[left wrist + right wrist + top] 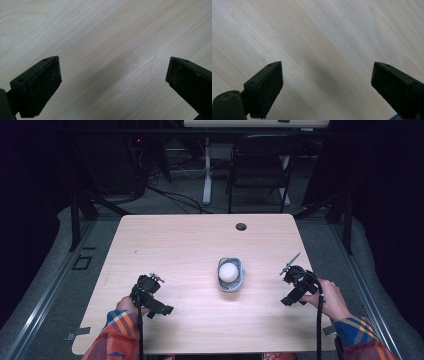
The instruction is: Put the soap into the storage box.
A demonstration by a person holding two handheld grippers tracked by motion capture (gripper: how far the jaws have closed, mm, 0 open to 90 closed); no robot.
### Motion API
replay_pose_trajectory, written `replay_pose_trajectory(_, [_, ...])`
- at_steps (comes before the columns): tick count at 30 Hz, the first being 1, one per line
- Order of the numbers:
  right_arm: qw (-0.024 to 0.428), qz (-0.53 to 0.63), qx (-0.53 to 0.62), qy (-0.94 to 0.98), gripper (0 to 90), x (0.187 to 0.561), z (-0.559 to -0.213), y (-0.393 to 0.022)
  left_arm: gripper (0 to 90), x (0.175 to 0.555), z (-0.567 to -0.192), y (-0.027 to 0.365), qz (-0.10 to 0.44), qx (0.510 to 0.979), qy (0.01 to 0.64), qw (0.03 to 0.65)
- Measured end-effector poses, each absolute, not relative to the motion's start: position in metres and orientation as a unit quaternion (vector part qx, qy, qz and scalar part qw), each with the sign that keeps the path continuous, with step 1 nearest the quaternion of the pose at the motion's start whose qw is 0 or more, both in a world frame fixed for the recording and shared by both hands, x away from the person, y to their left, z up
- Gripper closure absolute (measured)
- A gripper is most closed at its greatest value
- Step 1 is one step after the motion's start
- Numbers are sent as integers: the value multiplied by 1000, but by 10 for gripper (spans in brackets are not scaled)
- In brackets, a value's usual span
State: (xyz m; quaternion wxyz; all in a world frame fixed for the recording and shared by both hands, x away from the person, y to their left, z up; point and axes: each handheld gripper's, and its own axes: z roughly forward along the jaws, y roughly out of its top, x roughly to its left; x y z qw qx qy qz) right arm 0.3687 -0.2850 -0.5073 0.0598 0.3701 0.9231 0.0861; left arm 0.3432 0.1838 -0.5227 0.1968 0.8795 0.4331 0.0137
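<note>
Fingers spread wide on both grippers, each held low over bare wood.

The left gripper (150, 295) sits near the table's (175, 240) front left, its hand (127, 305) behind it; the right gripper (298, 285) sits near the right edge, gripped by the right hand (332, 300). Between them, well apart from both, a white ball (229, 271) rests in a small grey holder (231, 285).
</note>
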Motion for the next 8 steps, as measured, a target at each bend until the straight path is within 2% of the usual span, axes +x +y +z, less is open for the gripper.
replay_pose_trajectory(8, [63,59,366,927,105,363,-518,-293,1,344,-523,184,14,880,433,196])
